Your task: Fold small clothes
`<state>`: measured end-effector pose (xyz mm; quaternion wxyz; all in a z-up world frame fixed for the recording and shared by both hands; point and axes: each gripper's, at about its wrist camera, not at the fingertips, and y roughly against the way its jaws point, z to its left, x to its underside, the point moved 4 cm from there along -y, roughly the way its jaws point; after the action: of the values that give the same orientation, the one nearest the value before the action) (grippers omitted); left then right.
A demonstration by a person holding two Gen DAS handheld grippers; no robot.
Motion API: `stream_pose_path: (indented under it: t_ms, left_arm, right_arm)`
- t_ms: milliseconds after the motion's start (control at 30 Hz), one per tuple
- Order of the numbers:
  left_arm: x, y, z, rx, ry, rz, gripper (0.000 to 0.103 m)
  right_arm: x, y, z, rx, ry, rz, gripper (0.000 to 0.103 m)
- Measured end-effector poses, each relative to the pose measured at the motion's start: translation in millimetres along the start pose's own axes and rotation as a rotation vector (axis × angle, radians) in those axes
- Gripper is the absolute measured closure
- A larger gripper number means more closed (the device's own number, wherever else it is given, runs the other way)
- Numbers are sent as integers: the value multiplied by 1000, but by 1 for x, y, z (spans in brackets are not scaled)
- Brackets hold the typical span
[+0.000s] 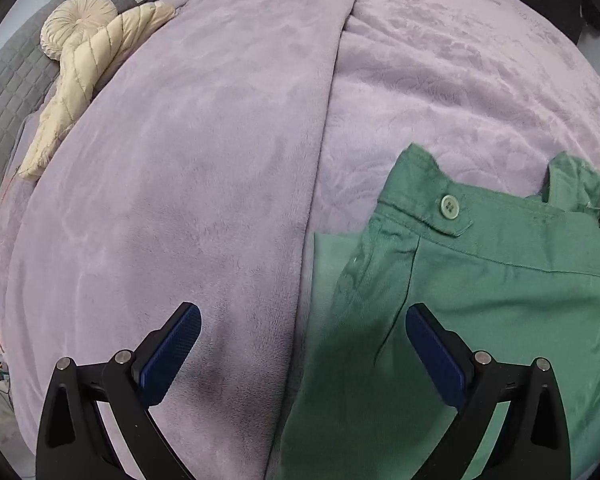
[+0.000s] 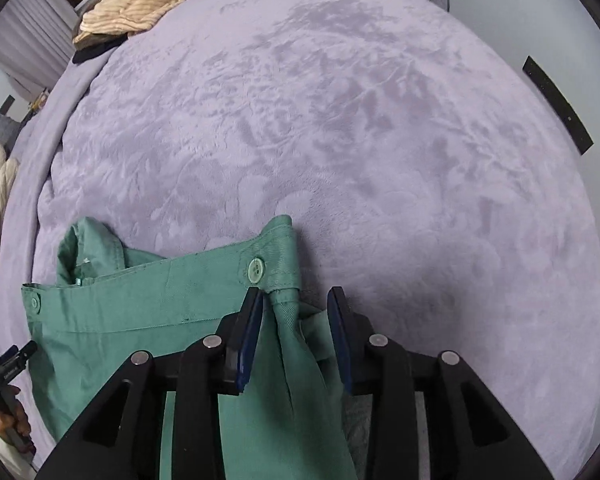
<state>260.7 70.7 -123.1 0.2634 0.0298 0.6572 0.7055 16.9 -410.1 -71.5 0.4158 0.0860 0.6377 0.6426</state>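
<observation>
Lilac plush blanket (image 1: 180, 200) covers nearly everything I can see, a velvety bedspread with an embossed leafy pattern and a long fold line running down its middle in my left view; beyond its far edge I make out pale pleated curtains (image 2: 32, 52) and a grey quilted headboard (image 1: 8, 92); a dark strip (image 2: 558, 104) sits off the bed on my right.

Next in size, the green garment (image 1: 480, 300) lies flat on the blanket close to me, its buttoned waistband turned away from me; a pale green button (image 1: 449, 207) shows on the band; one corner of the cloth bunches into a ridge between my right gripper (image 2: 296, 336) pads, which stand apart and do not press on it.

My left gripper (image 1: 304, 360) hangs over the garment's edge with its jaws wide apart, one blue pad over bare blanket and the other over green cloth, nothing clamped.

Around the bed's margins: a cream quilted jacket (image 1: 84, 80) beside a round ruched cushion (image 1: 74, 20); a tan ribbed knit (image 2: 144, 0) folded on something dark at the far edge.

A hand (image 2: 10, 416) shows small at the left rim of my right view.
</observation>
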Motion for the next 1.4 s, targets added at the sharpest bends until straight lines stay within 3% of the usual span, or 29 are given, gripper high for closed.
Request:
stream_pose_path:
  t_ms: [167, 267, 367, 433, 500, 633, 733, 867, 1000, 1233, 1267, 1333, 1400]
  left_arm:
    - [-20, 8, -22, 32, -28, -48, 0]
    - [-23, -24, -25, -39, -39, -15, 0]
    - [-7, -52, -7, -38, -1, 48, 0]
    - [-1, -51, 11, -73, 15, 47, 0]
    - [2, -43, 27, -75, 12, 42, 0]
    - [11, -17, 49, -62, -15, 34, 0]
    - [29, 4, 55, -6, -32, 40, 0]
    - [53, 15, 50, 77, -37, 84, 0]
    - [88, 23, 38, 151, -15, 139, 0]
    - [118, 62, 6, 187, -38, 83, 0]
    - [120, 67, -5, 196, -51, 69, 0]
    - [125, 72, -25, 208, -62, 59, 0]
    - [134, 70, -51, 264, -59, 81, 0]
  right_arm:
    - [31, 24, 42, -133, 89, 3, 67]
    - [55, 10, 60, -173, 95, 51, 67]
    - [72, -12, 42, -118, 70, 96, 68]
    - [80, -22, 17, -95, 24, 113, 80]
    - [85, -18, -11, -87, -52, 108, 84]
    - [90, 7, -36, -137, -149, 83, 76]
    - [104, 26, -32, -161, -161, 74, 56]
    - [131, 42, -18, -251, -206, 92, 55]
    - [164, 47, 8, -355, -253, 165, 52]
    - [208, 44, 67, -450, -220, 255, 52]
    - [209, 43, 77, -460, -204, 255, 54]
    - [211, 40, 109, -481, -143, 245, 84]
    - [212, 32, 141, -489, -82, 237, 89]
